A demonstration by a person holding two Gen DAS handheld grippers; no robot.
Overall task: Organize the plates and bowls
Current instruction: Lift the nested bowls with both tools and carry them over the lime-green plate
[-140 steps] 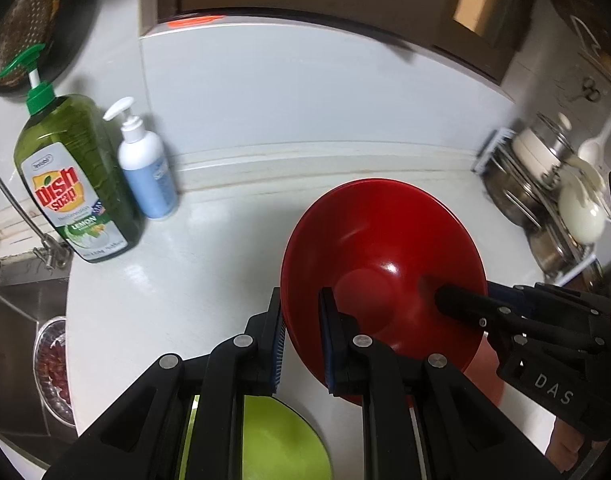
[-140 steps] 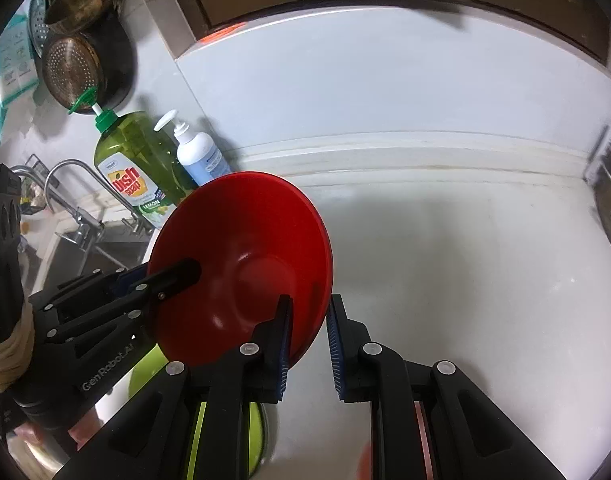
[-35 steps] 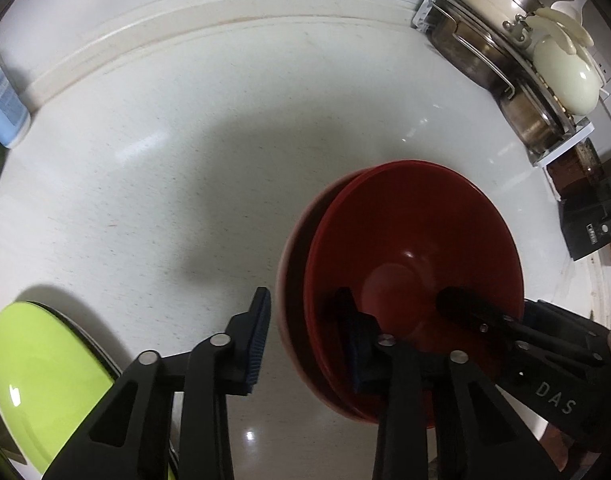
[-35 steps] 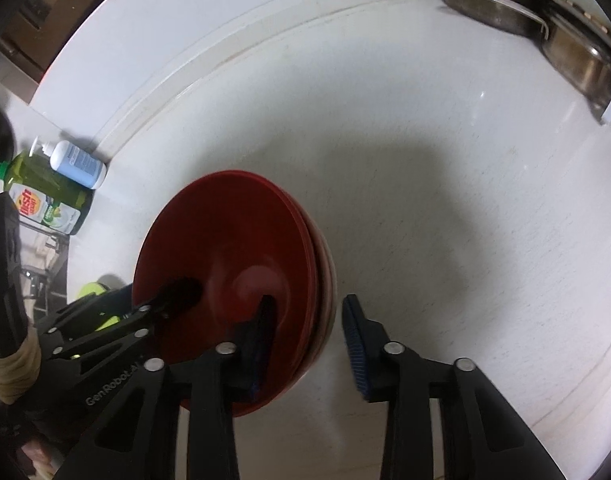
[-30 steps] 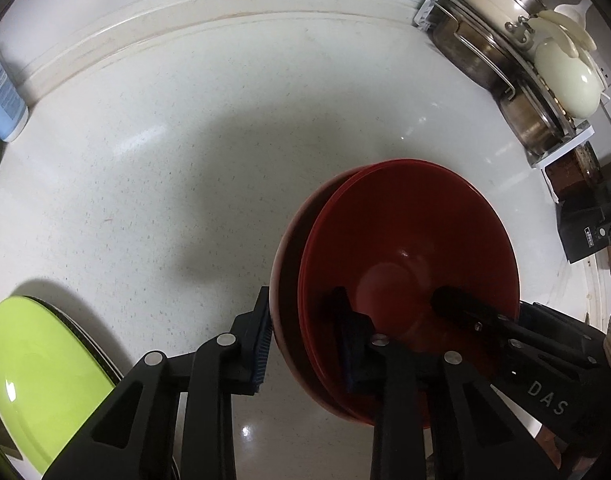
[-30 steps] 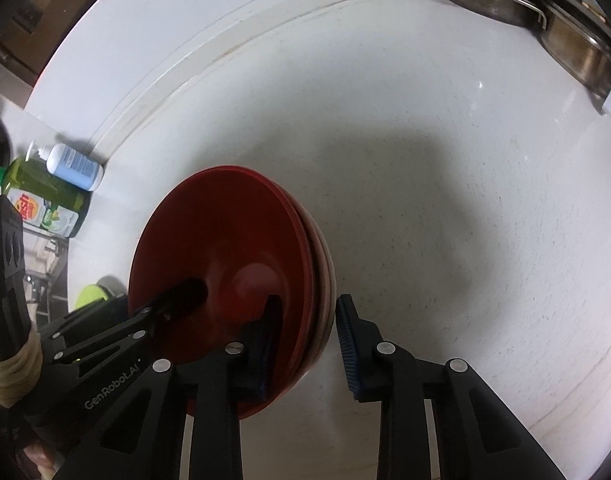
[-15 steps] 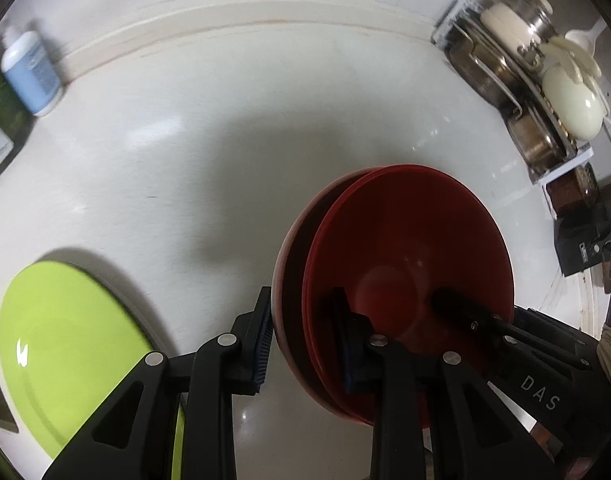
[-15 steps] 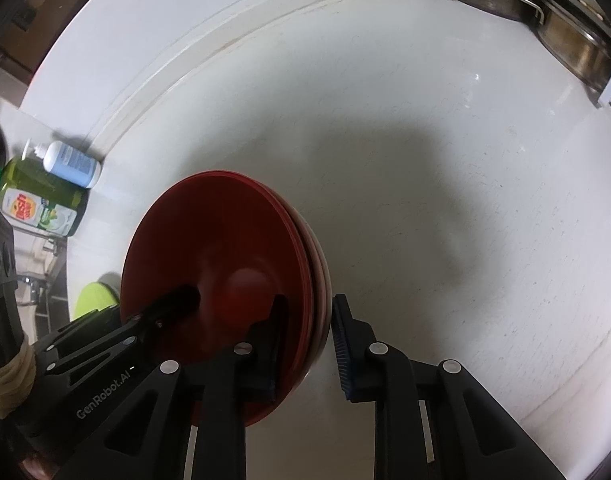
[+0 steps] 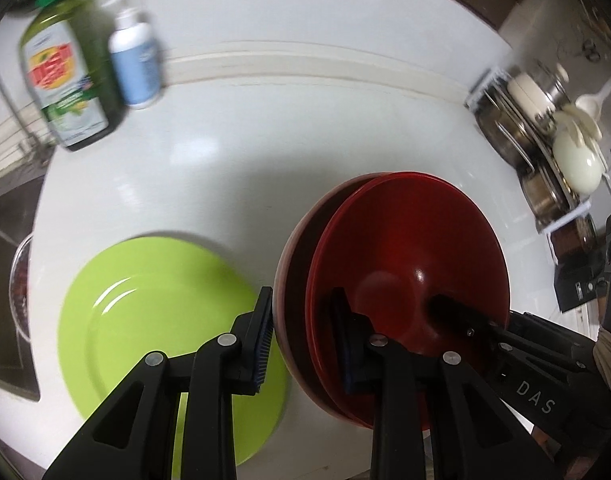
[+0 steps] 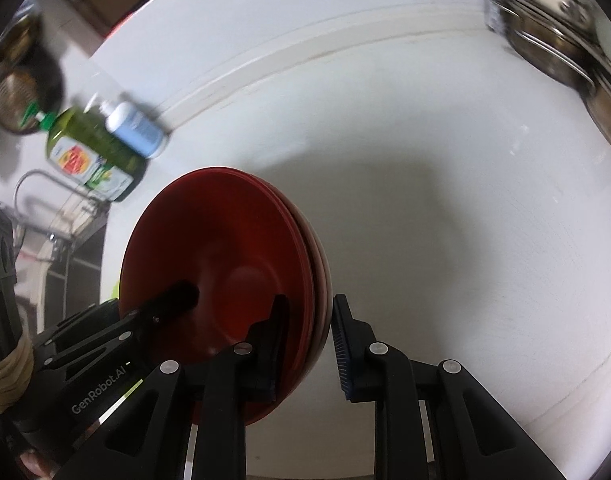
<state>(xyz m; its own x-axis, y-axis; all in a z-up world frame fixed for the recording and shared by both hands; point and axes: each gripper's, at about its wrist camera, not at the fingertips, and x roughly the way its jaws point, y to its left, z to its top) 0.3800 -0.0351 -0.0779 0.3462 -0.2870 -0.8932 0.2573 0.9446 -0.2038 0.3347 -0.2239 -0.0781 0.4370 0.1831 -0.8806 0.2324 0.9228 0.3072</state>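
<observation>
A stack of red bowls (image 9: 409,256) is held between both grippers above the white counter (image 9: 265,136). My left gripper (image 9: 305,340) is shut on the stack's left rim, one finger inside, one outside. My right gripper (image 10: 307,344) is shut on the stack's right rim (image 10: 305,264) the same way. The stack tilts toward the cameras. A lime green plate (image 9: 145,304) lies flat on the counter to the left of the stack.
A green dish soap bottle (image 9: 65,72) and a white-and-blue pump bottle (image 9: 135,64) stand at the back left by the sink (image 9: 5,240). A rack of steel pots and lids (image 9: 545,128) stands at the right.
Both grippers closed on the stacked red bowls and lifted them, tilting up toward the back wall. The green plate and bottles came into fuller view.
</observation>
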